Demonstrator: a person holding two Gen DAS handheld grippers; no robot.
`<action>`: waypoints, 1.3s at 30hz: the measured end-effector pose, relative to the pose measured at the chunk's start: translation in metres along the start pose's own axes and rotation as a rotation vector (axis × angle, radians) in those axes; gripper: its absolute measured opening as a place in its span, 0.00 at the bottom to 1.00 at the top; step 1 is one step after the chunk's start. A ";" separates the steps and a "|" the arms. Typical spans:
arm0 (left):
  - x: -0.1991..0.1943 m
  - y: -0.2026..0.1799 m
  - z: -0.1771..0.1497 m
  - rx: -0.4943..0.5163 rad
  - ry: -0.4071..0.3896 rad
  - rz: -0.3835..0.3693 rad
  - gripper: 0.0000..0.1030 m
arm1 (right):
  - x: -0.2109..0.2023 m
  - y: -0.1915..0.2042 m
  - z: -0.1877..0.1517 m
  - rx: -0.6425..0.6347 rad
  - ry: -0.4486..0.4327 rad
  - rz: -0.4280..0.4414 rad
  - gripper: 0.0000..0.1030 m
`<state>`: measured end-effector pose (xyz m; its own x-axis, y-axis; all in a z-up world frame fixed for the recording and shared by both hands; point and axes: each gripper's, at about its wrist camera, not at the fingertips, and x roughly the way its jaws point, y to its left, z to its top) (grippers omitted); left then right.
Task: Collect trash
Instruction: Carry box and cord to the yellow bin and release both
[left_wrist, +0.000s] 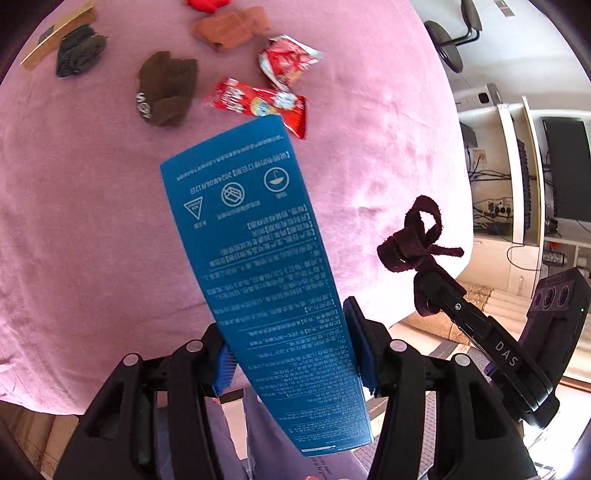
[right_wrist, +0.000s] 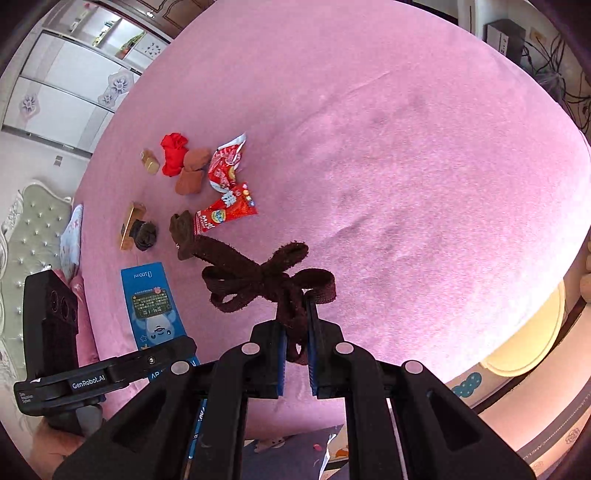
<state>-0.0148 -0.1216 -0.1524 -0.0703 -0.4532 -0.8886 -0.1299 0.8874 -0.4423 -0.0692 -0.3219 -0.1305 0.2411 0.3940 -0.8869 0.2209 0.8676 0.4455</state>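
Note:
My left gripper (left_wrist: 291, 354) is shut on a flat blue carton (left_wrist: 266, 266) with white print, held above the pink bed (left_wrist: 92, 221); the carton also shows in the right wrist view (right_wrist: 153, 306). My right gripper (right_wrist: 295, 350) is shut on a dark maroon knotted cloth strip (right_wrist: 266, 280), also seen in the left wrist view (left_wrist: 417, 240). Two red snack wrappers lie on the bed: a flat one (left_wrist: 258, 101) (right_wrist: 225, 212) and a crumpled one (left_wrist: 286, 59) (right_wrist: 225, 164).
On the bed lie a dark brown sock (left_wrist: 166, 90), a rust-brown cloth (left_wrist: 232, 29), a red cloth (right_wrist: 173, 153), a black sock (left_wrist: 77, 51) beside a tan box (left_wrist: 55, 37), and a small gold box (right_wrist: 149, 162). Chairs and desks with cables stand at the right (left_wrist: 517, 184).

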 end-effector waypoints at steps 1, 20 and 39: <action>0.007 -0.014 -0.004 0.017 0.009 0.001 0.51 | -0.009 -0.014 -0.003 0.017 -0.008 0.000 0.09; 0.172 -0.240 -0.112 0.300 0.238 0.044 0.51 | -0.115 -0.265 -0.068 0.296 -0.078 -0.087 0.09; 0.245 -0.328 -0.162 0.517 0.325 0.100 0.82 | -0.146 -0.367 -0.114 0.504 -0.136 -0.102 0.42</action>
<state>-0.1500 -0.5377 -0.2056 -0.3653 -0.2963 -0.8825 0.3835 0.8159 -0.4327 -0.2933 -0.6631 -0.1785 0.3075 0.2435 -0.9198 0.6686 0.6325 0.3910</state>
